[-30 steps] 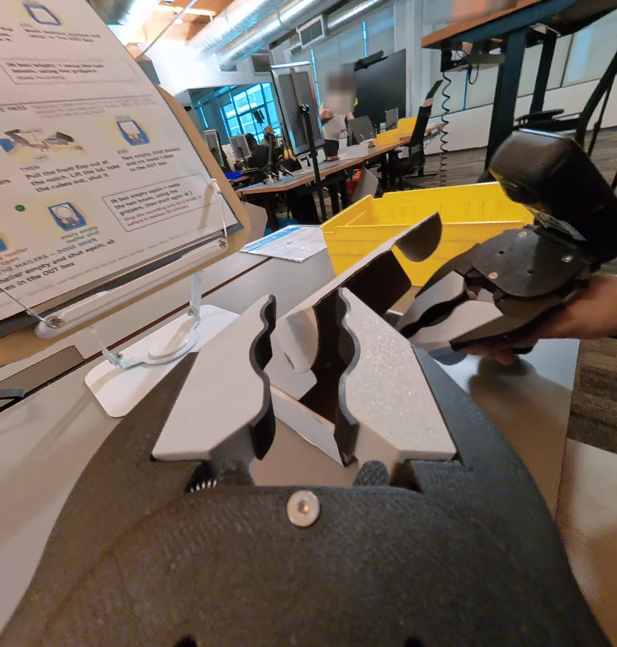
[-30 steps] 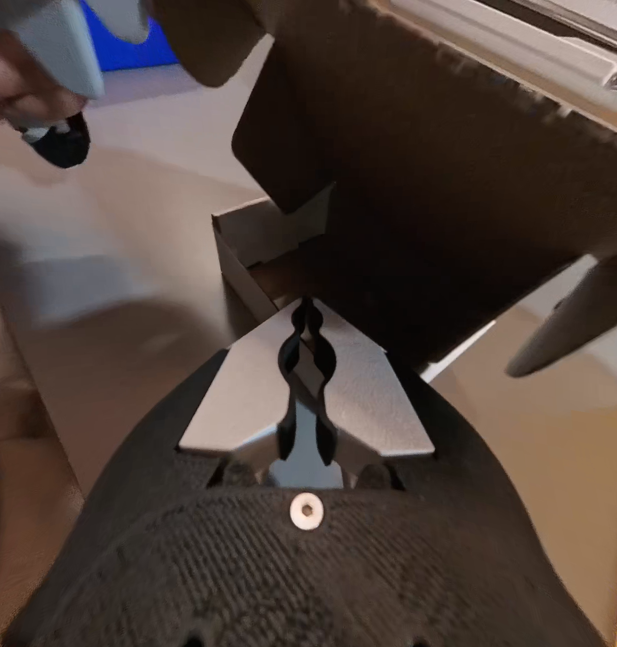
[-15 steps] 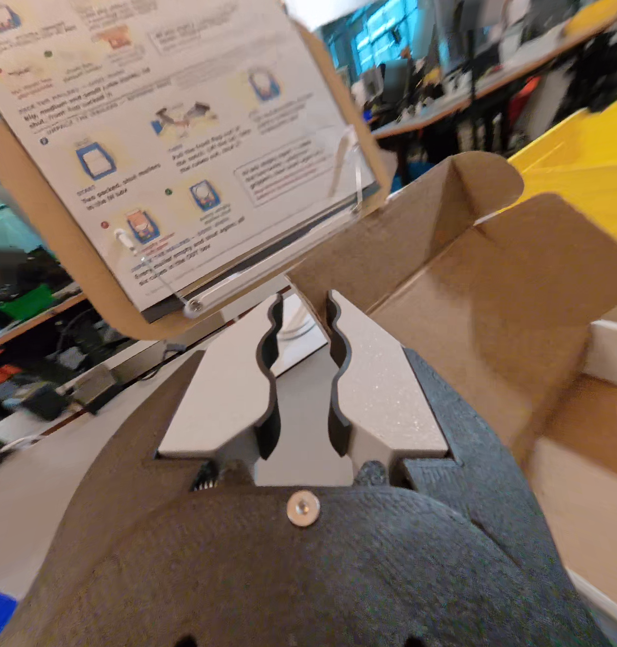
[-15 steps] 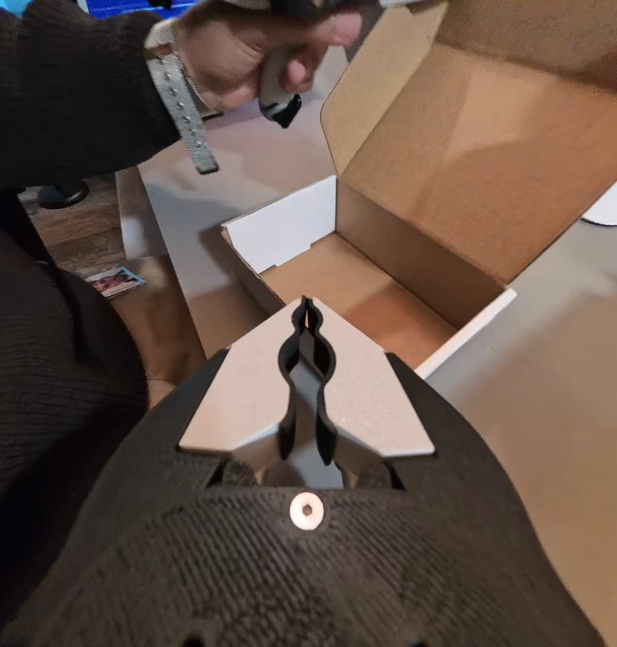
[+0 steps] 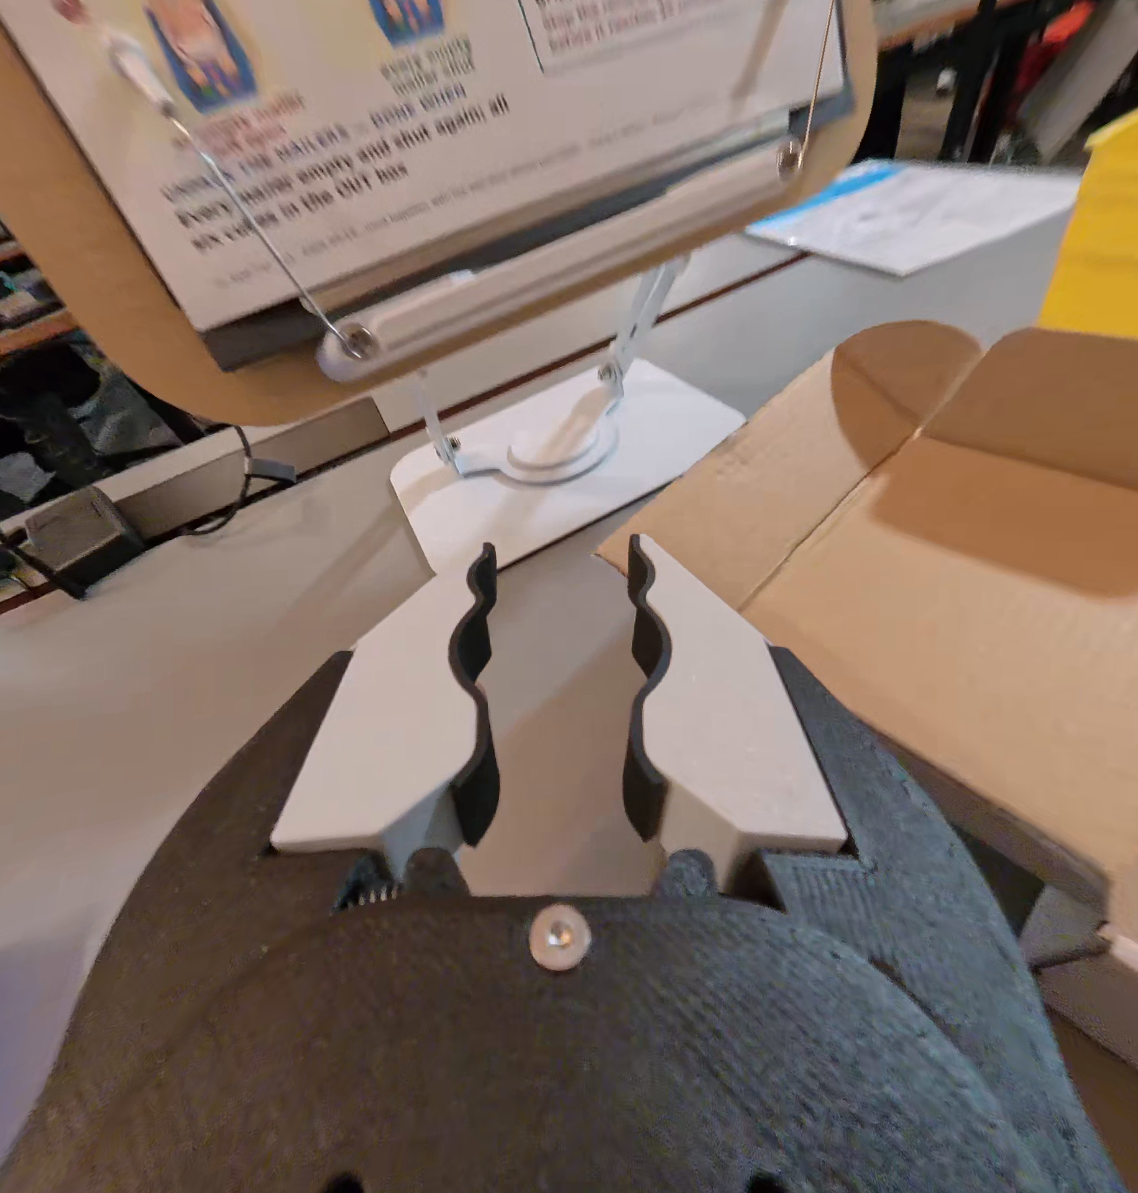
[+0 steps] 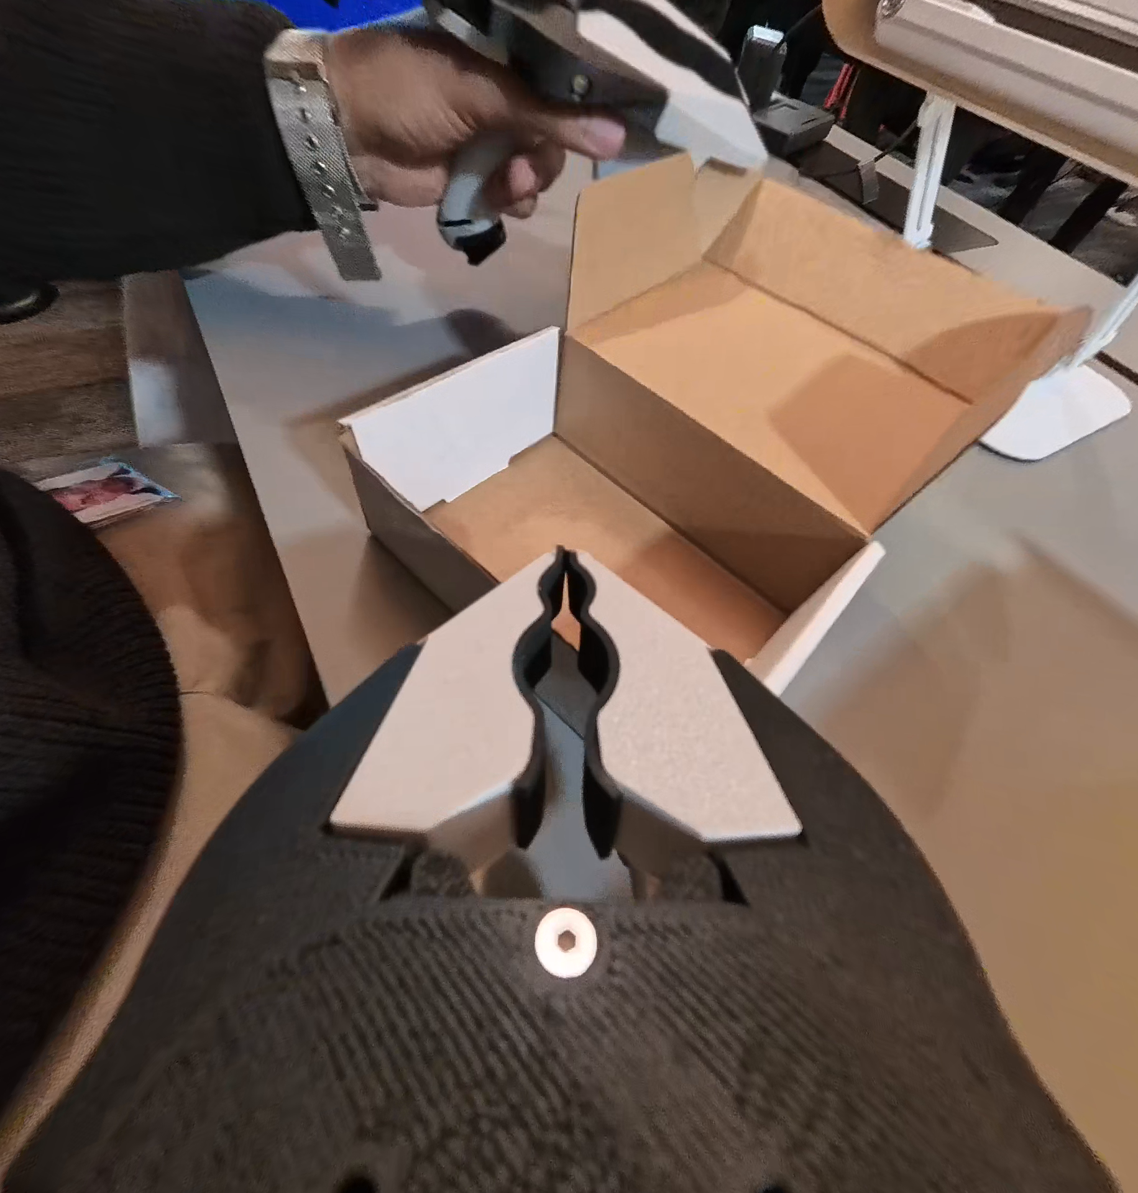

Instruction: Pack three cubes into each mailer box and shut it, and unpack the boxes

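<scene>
A white mailer box (image 6: 463, 419) stands open on the table, its brown inside empty and its lid (image 6: 811, 361) tilted back. The lid also shows at the right of the left wrist view (image 5: 940, 581). My right gripper (image 6: 565, 558) is shut and empty, just in front of the box's near wall. My left gripper (image 5: 559, 558) is open and empty, left of the lid's side flap. In the right wrist view the left gripper (image 6: 702, 110) hangs above the lid's left flap, held by a hand. No cubes are in view.
A instruction sheet on a white stand (image 5: 553, 452) rises behind the box; its base also shows in the right wrist view (image 6: 1063, 413). A yellow bin (image 5: 1115, 226) is at the far right. A black adapter (image 5: 75, 536) and cable lie at the table's back left.
The box lid has swung from nearly shut to fully open. My left gripper let go of the lid, opened wider and pulled left. My right gripper backed away and stayed shut.
</scene>
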Demonstrator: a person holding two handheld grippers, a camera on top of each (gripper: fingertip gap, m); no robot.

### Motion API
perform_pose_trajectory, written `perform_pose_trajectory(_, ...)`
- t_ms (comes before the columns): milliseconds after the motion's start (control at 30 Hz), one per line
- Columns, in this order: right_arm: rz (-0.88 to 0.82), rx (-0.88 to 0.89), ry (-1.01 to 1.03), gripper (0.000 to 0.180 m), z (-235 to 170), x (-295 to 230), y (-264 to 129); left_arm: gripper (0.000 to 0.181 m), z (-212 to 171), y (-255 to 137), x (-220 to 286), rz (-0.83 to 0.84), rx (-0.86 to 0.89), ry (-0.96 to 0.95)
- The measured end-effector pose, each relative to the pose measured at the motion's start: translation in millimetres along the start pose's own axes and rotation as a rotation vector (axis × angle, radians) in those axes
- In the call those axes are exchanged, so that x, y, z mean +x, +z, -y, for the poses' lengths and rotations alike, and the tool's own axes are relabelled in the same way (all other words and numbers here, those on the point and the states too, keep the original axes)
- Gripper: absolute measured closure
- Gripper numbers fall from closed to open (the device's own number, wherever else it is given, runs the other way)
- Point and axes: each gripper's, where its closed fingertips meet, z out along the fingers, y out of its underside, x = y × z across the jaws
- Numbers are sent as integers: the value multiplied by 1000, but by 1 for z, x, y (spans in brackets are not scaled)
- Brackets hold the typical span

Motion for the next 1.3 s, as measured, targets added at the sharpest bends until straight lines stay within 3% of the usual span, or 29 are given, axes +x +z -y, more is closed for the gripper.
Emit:
perform_pose_trajectory(33, -5, -2, -2, 180, 0, 2, 2, 141, 5, -5, -3, 5, 27, -14)
perform_pose_trajectory(500, -16, -23, 29, 180, 10, 18, 36, 142, 31, -75, -70, 239, 271, -170)
perform_pose_trajectory(667, -11, 0, 3, 170, 18, 18, 44, 147, 11, -79, -86, 309, 174, -102)
perform_pose_trajectory(933, 76, 180, 72, 156, 46, 20, 31, 145, -44, -55, -42, 35, -175, -78)
perform_pose_trajectory(1067, 117, 223, 83, 162, 44, 29, 18, 146, -72, -58, -14, -205, -343, -139)
perform_pose_trajectory(1300, 186, 169, -43, 163, 33, 8, 21, 144, -62, -72, 35, -513, -297, -112)
